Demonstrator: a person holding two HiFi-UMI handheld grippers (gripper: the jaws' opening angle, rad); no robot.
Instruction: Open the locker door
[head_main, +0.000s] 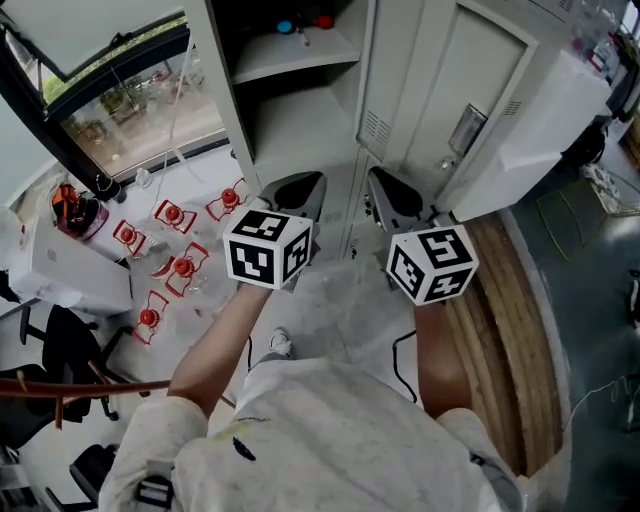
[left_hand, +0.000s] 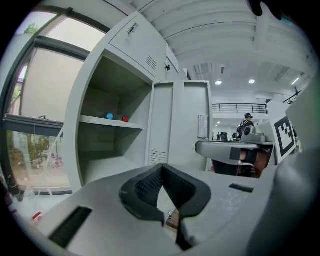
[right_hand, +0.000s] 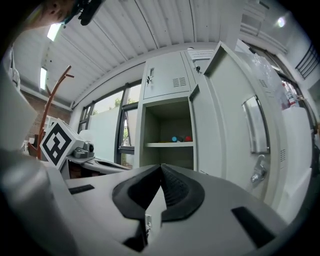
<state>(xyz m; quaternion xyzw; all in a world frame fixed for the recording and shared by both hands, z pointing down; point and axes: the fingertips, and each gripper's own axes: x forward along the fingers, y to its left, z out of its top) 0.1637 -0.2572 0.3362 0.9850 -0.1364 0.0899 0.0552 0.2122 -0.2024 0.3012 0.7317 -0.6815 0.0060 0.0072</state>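
The locker door (head_main: 470, 80) is a tall, pale grey metal panel with a silvery handle (head_main: 467, 128) on its face. It stands upright and open, swung out to the right of the locker's open compartment (head_main: 300, 130), at the far side.

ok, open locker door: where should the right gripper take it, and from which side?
Probably the vertical metal handle on the locker door, at mid-length. It looks like a long upright bar standing proud of the outer face, so the jaws can close across it. Come square at that face, from the right. The right gripper is shut and empty, so open it first.
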